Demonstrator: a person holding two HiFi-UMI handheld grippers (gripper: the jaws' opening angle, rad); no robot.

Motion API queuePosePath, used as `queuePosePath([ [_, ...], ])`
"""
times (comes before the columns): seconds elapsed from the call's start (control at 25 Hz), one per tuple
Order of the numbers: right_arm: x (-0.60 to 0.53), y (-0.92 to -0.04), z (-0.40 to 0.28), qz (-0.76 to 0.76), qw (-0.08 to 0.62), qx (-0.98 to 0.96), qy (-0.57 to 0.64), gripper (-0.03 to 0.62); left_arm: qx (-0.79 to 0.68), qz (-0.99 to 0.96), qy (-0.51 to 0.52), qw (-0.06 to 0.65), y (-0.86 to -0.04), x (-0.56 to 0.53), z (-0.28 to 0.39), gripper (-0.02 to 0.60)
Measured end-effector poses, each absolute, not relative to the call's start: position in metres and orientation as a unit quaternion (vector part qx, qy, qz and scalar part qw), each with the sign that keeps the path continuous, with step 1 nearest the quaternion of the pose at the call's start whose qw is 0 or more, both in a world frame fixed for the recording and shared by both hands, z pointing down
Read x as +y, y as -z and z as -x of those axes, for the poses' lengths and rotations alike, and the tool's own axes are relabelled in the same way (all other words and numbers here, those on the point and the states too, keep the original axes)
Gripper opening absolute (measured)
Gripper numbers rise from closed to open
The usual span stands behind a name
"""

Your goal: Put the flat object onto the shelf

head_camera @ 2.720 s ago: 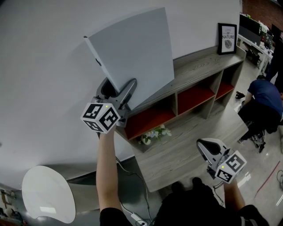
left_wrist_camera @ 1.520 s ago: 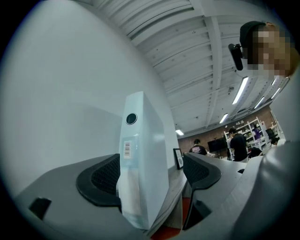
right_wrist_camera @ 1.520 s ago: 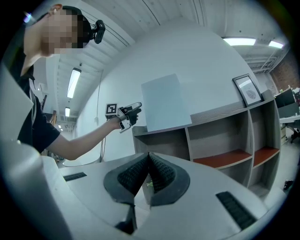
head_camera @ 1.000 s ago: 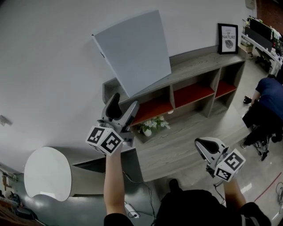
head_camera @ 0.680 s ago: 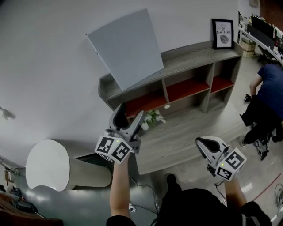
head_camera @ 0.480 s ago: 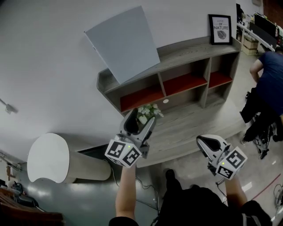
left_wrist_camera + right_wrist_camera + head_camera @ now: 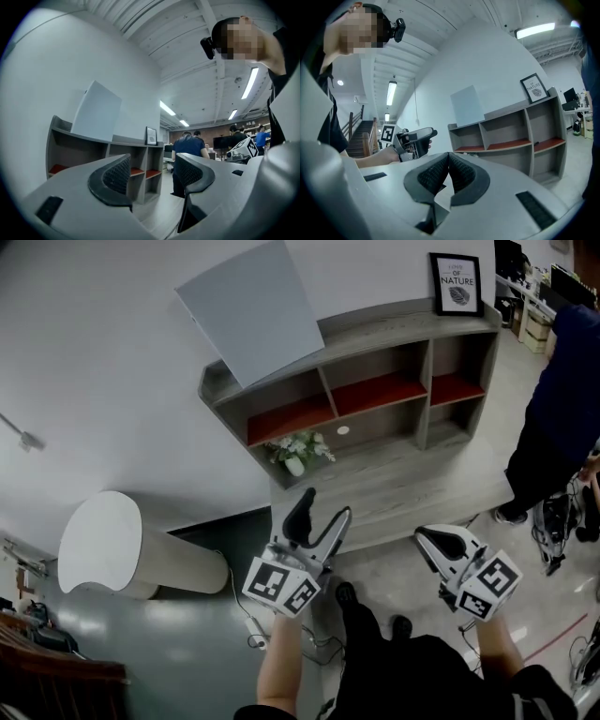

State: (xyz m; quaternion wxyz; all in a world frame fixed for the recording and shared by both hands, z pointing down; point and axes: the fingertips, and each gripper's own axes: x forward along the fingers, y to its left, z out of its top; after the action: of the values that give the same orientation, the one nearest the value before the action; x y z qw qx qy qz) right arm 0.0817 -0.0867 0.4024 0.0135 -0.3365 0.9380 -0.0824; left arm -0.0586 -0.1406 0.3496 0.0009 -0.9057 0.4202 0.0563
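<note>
We judge the board [image 7: 248, 310] on the shelf [image 7: 375, 334] stiff and light, best pinched at an edge. Our left hand-held gripper [image 7: 324, 504] stands apart and empty, its jaws just been closing; our right hand-held gripper [image 7: 427, 538] is closed, empty.

A framed print [image 7: 456, 284] stands upright, top right. Lower left of it stands a flower vase [image 7: 298, 452]. White round stand [image 7: 103, 545] far left; person in blue [image 7: 562, 381] far right.
</note>
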Motion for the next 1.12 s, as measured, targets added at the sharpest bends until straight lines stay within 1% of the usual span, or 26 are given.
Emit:
queuePosePath([
  [0.12, -0.075, -0.405, -0.092, 0.332, 0.015, 0.939, 0.086, 0.011, 0.429, 0.902, -0.056, -0.001, -0.356, -0.117, 0.046, 0.291],
  [0.24, -0.069, -0.406, -0.101, 0.330, 0.017, 0.940, 0.085, 0.011, 0.428, 0.902, -0.054, -0.004, -0.360, -0.094, 0.036, 0.290],
  [0.48, -0.062, -0.400, -0.101, 0.326, 0.026, 0.942, 0.076, 0.011, 0.445, 0.894, -0.054, 0.008, -0.363, -0.063, 0.031, 0.245],
  [0.56, -0.061, -0.398, -0.097, 0.324, 0.027, 0.943, 0.071, 0.011, 0.456, 0.888, -0.065, 0.008, -0.362, -0.055, 0.035, 0.191],
  [0.76, -0.059, -0.389, -0.082, 0.316, 0.027, 0.946, 0.060, 0.011, 0.468, 0.881, -0.068, -0.002, -0.363, -0.035, 0.049, 0.179],
  [0.92, -0.055, -0.384, -0.069, 0.310, 0.028, 0.949, 0.050, 0.011, 0.480, 0.874, -0.068, 0.003, -0.365, -0.023, 0.059, 0.138],
  [1.04, -0.050, -0.382, -0.063, 0.305, 0.028, 0.951, 0.046, 0.011, 0.494, 0.867, -0.060, 0.010, -0.371, -0.016, 0.061, 0.085],
  [1.12, -0.048, -0.380, -0.061, 0.304, 0.028, 0.951, 0.042, 0.011, 0.496, 0.867, -0.050, 0.013, -0.374, -0.012, 0.060, 0.078],
])
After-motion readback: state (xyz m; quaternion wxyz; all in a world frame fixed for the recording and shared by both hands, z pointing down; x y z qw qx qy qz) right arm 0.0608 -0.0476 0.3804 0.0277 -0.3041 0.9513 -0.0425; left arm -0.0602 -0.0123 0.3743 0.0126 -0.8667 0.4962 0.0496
